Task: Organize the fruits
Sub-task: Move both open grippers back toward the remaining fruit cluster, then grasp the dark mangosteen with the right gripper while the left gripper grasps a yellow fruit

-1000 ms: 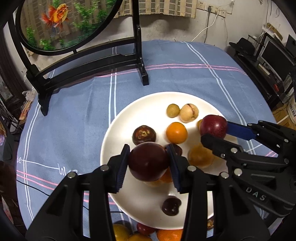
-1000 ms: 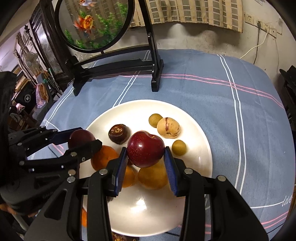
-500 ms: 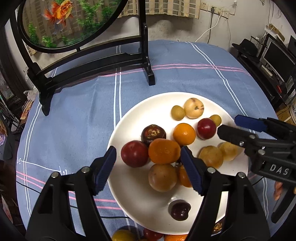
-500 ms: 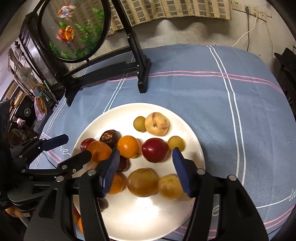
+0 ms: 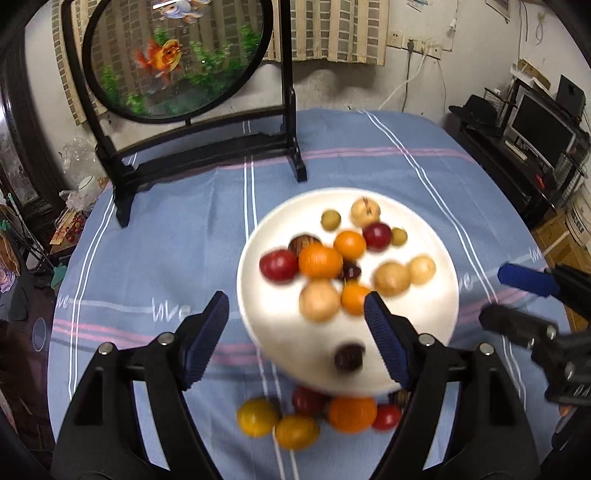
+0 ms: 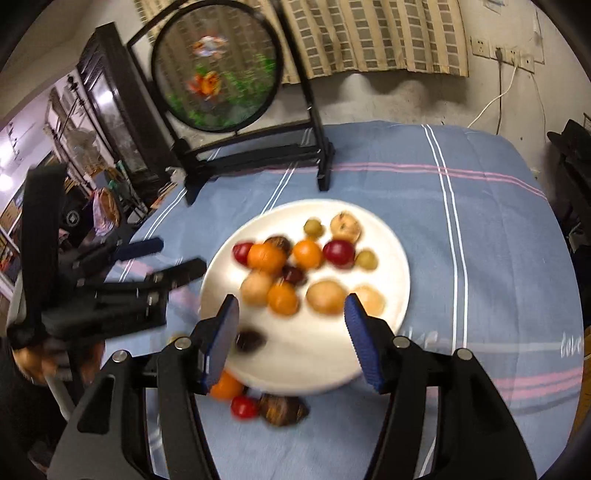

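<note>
A lived-in room of a home. A surface is covered with a blue striped tablecloth [image 5: 177, 229]. On it stands a round ornamental screen [image 5: 173, 55] painted with goldfish, in a black stand. Behind are a scuffed plaster wall, a checked curtain [image 5: 332, 29] and wall sockets [image 6: 498, 51] with trailing cables. A computer monitor [image 5: 539, 125] sits on a dark side unit; clutter lines the edges.

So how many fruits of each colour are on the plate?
red fruits: 2
orange fruits: 3
green fruits: 2
tan fruits: 4
dark fruits: 3
Total on the plate: 14
</note>
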Available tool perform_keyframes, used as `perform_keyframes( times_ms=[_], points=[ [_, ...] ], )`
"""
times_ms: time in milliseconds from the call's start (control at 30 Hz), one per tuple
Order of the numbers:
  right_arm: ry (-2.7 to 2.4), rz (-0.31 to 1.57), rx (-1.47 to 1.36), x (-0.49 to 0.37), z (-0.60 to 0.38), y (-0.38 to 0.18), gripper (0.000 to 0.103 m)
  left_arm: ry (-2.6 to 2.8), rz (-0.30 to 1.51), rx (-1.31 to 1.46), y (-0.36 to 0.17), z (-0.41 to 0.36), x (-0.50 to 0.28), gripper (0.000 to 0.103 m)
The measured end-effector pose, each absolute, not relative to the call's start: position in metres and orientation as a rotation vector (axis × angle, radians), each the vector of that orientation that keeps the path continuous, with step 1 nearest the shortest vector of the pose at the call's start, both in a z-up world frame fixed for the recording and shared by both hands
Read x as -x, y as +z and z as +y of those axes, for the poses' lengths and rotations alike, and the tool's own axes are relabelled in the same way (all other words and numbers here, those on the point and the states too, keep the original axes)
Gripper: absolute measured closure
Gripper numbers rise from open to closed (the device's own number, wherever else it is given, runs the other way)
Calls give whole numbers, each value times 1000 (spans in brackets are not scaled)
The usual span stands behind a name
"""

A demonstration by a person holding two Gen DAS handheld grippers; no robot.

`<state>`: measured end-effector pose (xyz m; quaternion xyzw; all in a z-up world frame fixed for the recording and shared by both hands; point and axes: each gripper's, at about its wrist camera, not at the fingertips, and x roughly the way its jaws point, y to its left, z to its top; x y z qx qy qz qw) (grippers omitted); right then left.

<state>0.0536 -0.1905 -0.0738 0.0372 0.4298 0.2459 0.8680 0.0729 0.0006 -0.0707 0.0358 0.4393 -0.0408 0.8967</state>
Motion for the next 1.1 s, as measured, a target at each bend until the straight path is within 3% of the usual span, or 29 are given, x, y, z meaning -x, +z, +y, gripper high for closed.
perform_keyframes(
  times_ms=[367, 567, 1033, 1067, 1100],
  points=[
    [487, 1012, 96, 37, -178, -135, 43, -82, 1002, -56, -117, 37, 33, 26],
    [466, 1048, 110, 25, -177, -160, 43, -44, 1083, -30, -149, 59, 55, 26],
    [589, 1025, 422, -19, -132, -186, 43, -72, 1100, 17, -151, 56, 53, 26],
    [604, 1033, 418, -22, -132, -186, 45, -74, 1102, 24, -152, 56, 52, 26],
    [618, 1041, 410, -23, -132, -185, 55, -76, 1105, 34, -152, 56, 50, 26]
  ],
)
